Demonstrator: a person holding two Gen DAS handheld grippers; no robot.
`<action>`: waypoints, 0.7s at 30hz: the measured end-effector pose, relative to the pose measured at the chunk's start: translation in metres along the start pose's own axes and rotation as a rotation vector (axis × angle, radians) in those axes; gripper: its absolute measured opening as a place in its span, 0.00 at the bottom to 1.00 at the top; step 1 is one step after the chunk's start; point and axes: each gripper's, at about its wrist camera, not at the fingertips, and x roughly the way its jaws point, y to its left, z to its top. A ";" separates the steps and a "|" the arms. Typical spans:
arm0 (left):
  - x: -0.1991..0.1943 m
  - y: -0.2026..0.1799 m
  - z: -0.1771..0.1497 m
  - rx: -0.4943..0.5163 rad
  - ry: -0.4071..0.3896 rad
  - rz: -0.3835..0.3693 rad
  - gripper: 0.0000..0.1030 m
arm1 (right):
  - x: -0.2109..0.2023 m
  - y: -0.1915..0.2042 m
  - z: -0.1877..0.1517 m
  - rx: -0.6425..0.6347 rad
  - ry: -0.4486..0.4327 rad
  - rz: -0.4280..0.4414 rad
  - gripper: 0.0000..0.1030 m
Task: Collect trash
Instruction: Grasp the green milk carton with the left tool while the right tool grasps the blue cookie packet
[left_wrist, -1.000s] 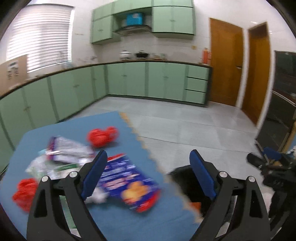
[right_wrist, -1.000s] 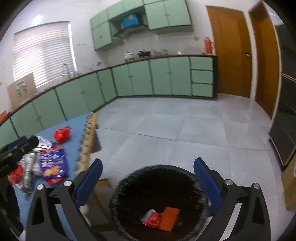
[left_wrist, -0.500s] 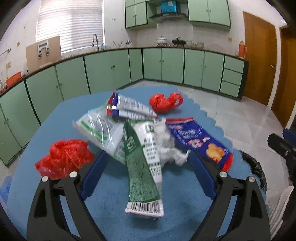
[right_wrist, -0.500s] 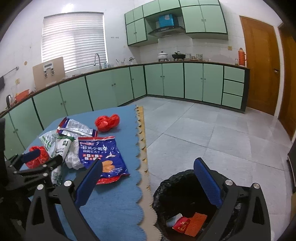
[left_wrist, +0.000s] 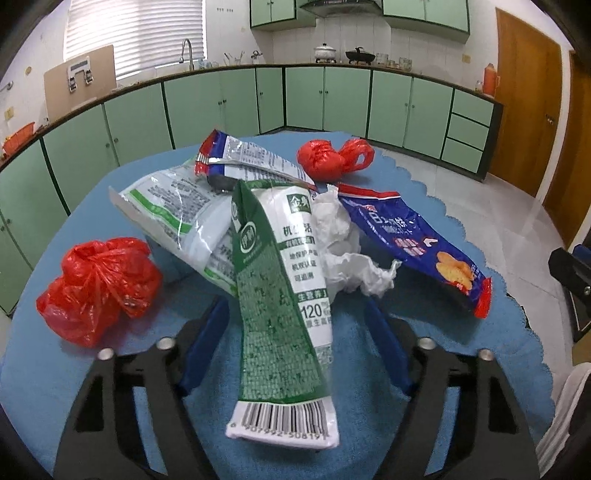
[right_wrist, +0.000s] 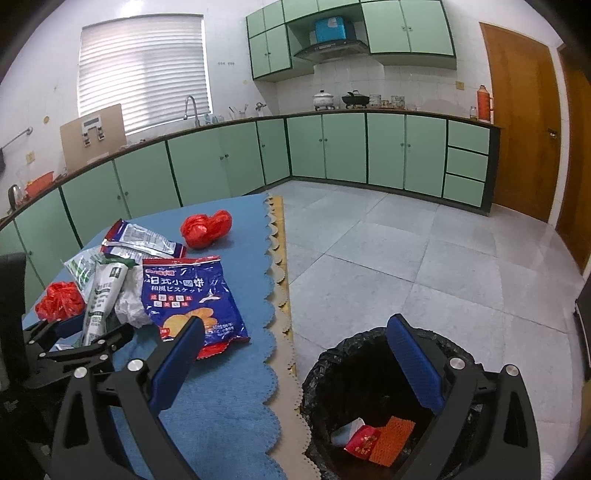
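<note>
A pile of trash lies on the blue table mat (left_wrist: 480, 332). A green-and-white packet (left_wrist: 280, 295) lies on top of it and reaches toward me. My left gripper (left_wrist: 295, 306) has a finger on each side of that packet; its jaws are closing and the pads stand a little off it. The same left gripper (right_wrist: 94, 328) shows at the pile in the right wrist view. Around the packet lie a crumpled white tissue (left_wrist: 343, 251), a blue biscuit bag (left_wrist: 406, 236), a silver packet (left_wrist: 251, 158) and two red plastic bags (left_wrist: 96, 284). My right gripper (right_wrist: 295, 323) hangs open and empty over the table edge and the black bin (right_wrist: 321, 362).
The bin stands on the tiled floor just right of the table's scalloped edge (right_wrist: 275, 280), with a red wrapper (right_wrist: 364, 441) and an orange piece inside. Green cabinets (right_wrist: 369, 151) line the far walls. Wooden doors (right_wrist: 521, 122) are at the right.
The left gripper has come down close over the pile and its jaws have narrowed around the green-and-white packet. The right gripper swung from above the bin toward the table, then held.
</note>
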 end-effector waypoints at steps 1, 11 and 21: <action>0.001 0.001 0.000 -0.007 0.008 -0.004 0.57 | 0.002 0.002 0.000 -0.004 0.004 0.006 0.94; -0.007 0.009 0.000 -0.064 -0.008 -0.016 0.38 | 0.013 0.035 -0.002 -0.086 0.034 0.072 0.94; -0.024 0.025 0.008 -0.103 -0.060 0.000 0.38 | 0.033 0.067 0.000 -0.159 0.089 0.096 0.94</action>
